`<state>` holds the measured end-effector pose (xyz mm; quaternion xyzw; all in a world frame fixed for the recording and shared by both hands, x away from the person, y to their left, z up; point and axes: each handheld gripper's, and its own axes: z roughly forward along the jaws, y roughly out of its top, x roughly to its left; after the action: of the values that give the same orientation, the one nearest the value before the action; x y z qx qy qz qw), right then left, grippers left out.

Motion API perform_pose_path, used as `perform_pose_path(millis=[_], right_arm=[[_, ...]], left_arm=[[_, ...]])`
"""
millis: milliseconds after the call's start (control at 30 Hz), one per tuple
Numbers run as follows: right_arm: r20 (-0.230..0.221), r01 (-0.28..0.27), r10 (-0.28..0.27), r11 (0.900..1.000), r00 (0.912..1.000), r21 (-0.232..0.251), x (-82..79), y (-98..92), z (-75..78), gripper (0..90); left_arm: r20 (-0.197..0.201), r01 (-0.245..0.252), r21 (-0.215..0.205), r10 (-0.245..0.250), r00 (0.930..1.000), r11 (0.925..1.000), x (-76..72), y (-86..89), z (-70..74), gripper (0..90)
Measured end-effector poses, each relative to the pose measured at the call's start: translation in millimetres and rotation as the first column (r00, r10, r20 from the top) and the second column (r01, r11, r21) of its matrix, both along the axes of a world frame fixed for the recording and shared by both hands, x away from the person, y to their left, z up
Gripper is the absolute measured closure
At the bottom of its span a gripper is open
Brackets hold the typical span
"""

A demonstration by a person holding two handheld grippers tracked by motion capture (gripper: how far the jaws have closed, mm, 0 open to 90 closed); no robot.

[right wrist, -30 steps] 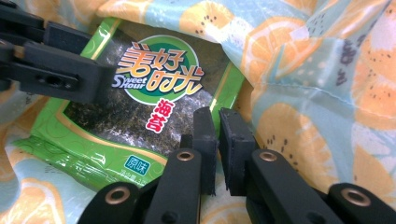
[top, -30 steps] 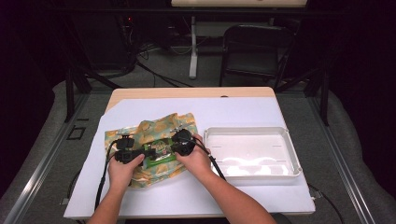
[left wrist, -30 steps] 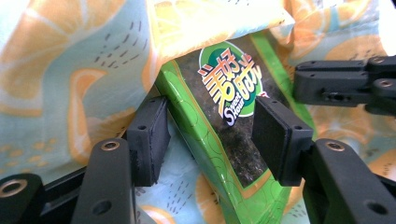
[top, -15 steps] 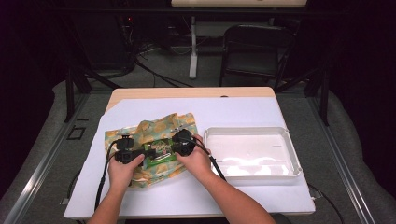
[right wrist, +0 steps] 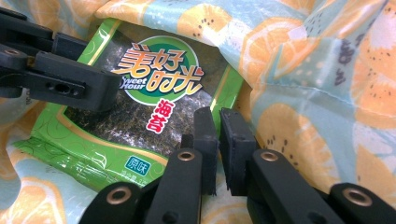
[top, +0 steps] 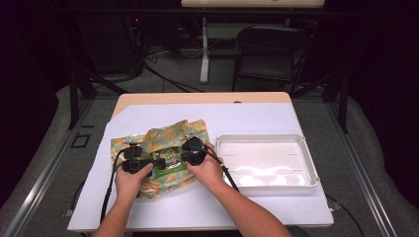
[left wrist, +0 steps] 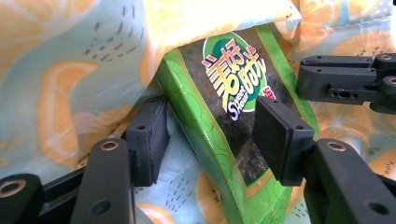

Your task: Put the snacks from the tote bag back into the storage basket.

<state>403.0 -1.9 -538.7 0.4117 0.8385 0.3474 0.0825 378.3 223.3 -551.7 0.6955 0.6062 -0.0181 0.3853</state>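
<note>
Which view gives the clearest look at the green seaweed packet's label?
The right gripper view: the seaweed packet faces the camera, its logo and red characters readable, partly tucked under the fruit-print bag. The left gripper view shows the packet slanted between open jaws, logo foreshortened. In the high view it is a small green patch between the hands.

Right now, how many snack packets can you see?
1. The green snack packet lies on the orange-print bag, between the two grippers, its top tucked under a fold. More may be hidden inside the bag.
</note>
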Motion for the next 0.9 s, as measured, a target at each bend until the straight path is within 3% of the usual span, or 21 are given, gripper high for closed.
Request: perform_pose_path(millis=[133, 500, 900], right_arm=[[0.006, 0.012, -0.012, 1.000, 0.9999, 0.011, -0.5, 1.1, -0.8, 85.6], [0.014, 0.019, -0.020, 1.000, 0.9997, 0.021, -1.1, 0.2, -2.3, 84.9], [0.014, 0.022, -0.023, 1.000, 0.9996, 0.018, -1.1, -2.5, -4.0, 83.7]], left_arm=[[-0.011, 0.003, -0.032, -0.003, 0.9999, 0.9995, 0.8, 0.8, -1.5, 46.0], [0.015, 0.001, -0.035, -0.001, 0.9999, 0.9994, -0.7, -0.6, 1.6, 47.5], [0.037, -0.013, -0.106, 0.017, 0.9992, 0.9943, -2.6, 2.0, 7.9, 55.0]])
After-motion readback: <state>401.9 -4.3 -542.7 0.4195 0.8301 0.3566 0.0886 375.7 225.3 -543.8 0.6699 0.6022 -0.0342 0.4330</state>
